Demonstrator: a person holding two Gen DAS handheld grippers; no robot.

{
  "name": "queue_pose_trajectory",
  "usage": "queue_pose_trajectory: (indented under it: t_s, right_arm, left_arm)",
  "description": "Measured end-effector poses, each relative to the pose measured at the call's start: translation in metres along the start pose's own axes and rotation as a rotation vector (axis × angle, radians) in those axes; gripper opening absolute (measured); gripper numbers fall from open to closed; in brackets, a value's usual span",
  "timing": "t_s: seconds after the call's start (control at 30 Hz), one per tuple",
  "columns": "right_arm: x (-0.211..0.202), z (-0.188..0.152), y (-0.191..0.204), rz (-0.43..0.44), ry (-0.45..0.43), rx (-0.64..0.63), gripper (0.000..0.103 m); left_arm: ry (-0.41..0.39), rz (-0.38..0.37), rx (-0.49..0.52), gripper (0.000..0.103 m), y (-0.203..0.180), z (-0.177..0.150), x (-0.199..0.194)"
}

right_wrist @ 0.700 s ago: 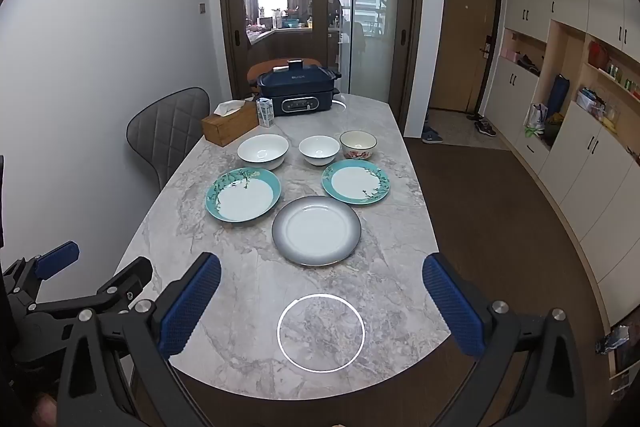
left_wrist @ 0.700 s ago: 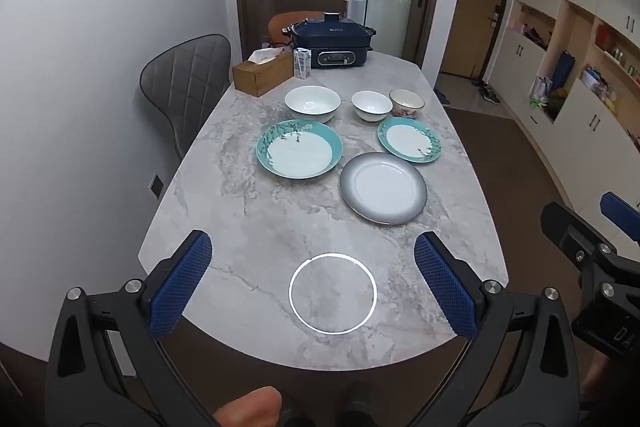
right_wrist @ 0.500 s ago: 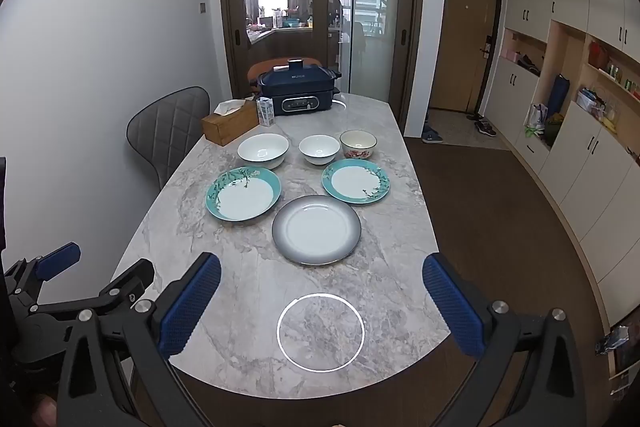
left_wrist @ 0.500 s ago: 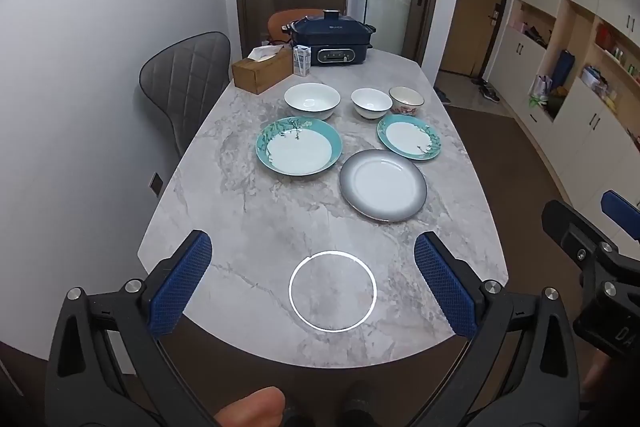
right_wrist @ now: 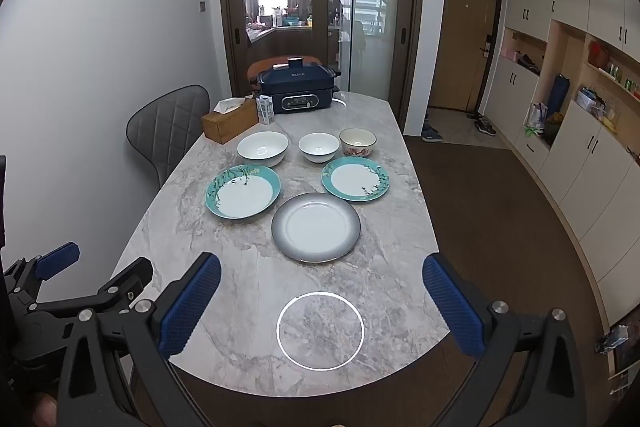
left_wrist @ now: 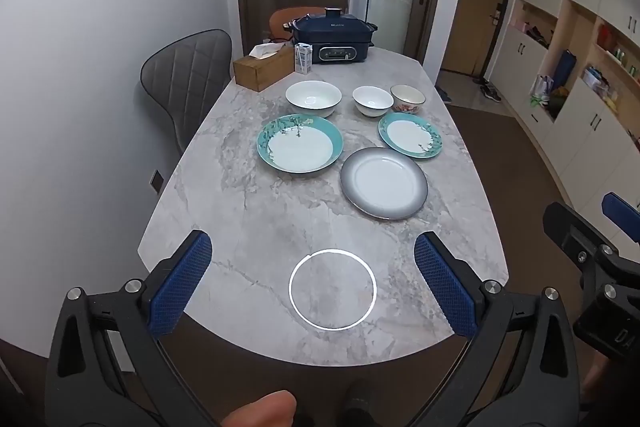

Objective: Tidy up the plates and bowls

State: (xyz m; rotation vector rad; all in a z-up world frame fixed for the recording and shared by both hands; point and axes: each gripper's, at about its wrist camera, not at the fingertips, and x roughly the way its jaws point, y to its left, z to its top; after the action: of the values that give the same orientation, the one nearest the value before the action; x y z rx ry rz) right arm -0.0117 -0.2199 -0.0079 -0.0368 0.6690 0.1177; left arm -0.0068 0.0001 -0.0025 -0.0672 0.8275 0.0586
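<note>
On the marble table (left_wrist: 248,227) lie a grey-rimmed plate (left_wrist: 383,183) (right_wrist: 316,227), a large teal plate (left_wrist: 300,148) (right_wrist: 243,191) and a small teal plate (left_wrist: 410,135) (right_wrist: 355,179). Behind them stand a large white bowl (left_wrist: 313,97) (right_wrist: 262,147), a small white bowl (left_wrist: 372,100) (right_wrist: 319,147) and a floral bowl (left_wrist: 407,98) (right_wrist: 357,141). My left gripper (left_wrist: 312,283) and right gripper (right_wrist: 320,303) are both open and empty, held above the near table edge over a white ring mark (left_wrist: 333,294) (right_wrist: 320,330).
A dark blue electric cooker (left_wrist: 331,35), a wooden tissue box (left_wrist: 264,67) and a small carton (left_wrist: 303,57) stand at the far end. A grey chair (left_wrist: 186,79) is at the left. White cabinets (right_wrist: 580,147) line the right wall.
Both grippers have stayed nearly still; the left view has shifted very slightly. Nothing on the table has moved.
</note>
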Motion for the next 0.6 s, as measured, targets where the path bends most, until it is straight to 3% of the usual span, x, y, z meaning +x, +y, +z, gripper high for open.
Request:
queue_pose_trajectory:
  t_s: [0.6]
  right_arm:
    - [0.0024,-0.0032,-0.0001,0.001,0.005,-0.001,0.103]
  left_arm:
    - [0.006,-0.003,-0.001,0.103,-0.0022,-0.0053,0.0045]
